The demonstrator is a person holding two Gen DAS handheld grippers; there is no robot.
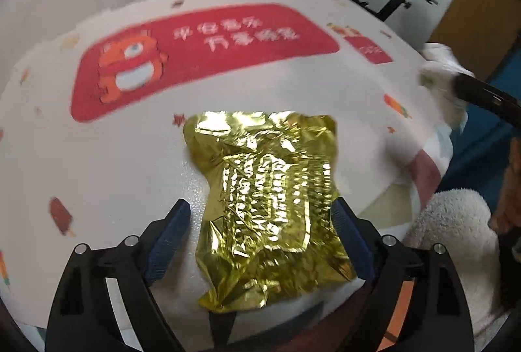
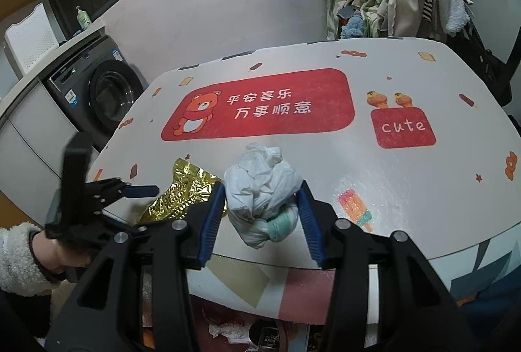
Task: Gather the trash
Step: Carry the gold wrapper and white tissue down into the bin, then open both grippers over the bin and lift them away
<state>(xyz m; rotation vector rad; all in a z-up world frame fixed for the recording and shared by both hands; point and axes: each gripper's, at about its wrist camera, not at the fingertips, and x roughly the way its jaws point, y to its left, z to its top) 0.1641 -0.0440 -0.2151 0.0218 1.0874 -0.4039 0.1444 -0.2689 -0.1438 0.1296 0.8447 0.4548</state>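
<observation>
Crinkled gold foil wrapper [image 1: 267, 189], crumpled white plastic bag [image 2: 263, 186]

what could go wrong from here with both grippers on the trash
1. The left gripper stands open around the gold foil wrapper, which lies flat; the pads may slide over the slick foil instead of pinching it.
2. The right gripper is shut on the crumpled white plastic bag, whose lower part bulges below the pads and could slip out.
3. Both sit near the table edge, so dropped trash may fall to the floor.
</observation>
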